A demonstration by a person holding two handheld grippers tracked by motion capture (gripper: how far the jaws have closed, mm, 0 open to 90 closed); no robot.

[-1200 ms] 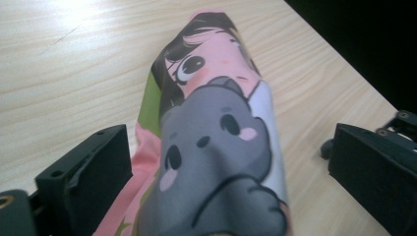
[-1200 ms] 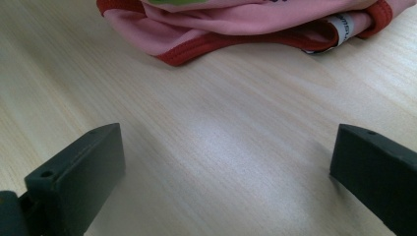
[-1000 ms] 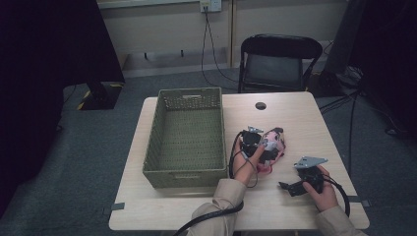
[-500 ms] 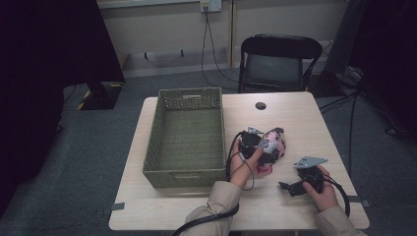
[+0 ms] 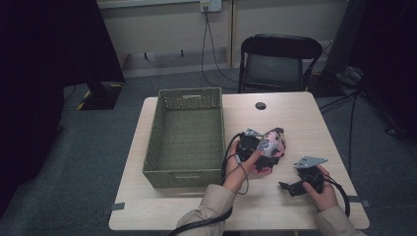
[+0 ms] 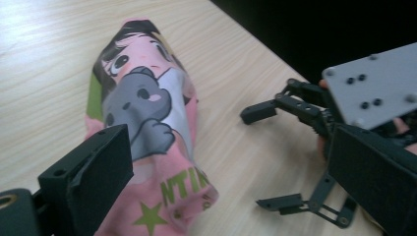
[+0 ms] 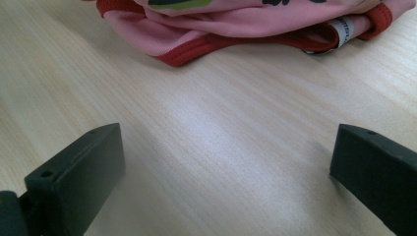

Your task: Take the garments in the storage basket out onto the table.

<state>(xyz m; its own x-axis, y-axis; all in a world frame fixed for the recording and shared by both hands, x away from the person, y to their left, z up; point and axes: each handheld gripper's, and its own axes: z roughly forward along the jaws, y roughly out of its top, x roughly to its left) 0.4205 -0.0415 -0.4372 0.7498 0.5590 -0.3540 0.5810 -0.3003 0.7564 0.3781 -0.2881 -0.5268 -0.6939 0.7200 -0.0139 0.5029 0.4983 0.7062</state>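
Left gripper (image 5: 263, 151) spread wide over a pink printed garment (image 5: 273, 142), right gripper (image 5: 290, 186) spread too and holding nothing.

The garment lies bunched on the wooden table (image 5: 295, 118), just right of the green woven basket (image 5: 188, 172) and between the two grippers. In the left gripper view its long axis runs away from the jaws, and the near end (image 6: 162, 206) sits low between them, so this gripper looks the nearer and better placed to grasp. In the right gripper view the red-trimmed hem (image 7: 196, 49) lies ahead across bare tabletop, apart from the jaws. The basket's open mouth is just to the left with a low wall to clear; the table's right half offers free room, and the near edge is well behind the hands.
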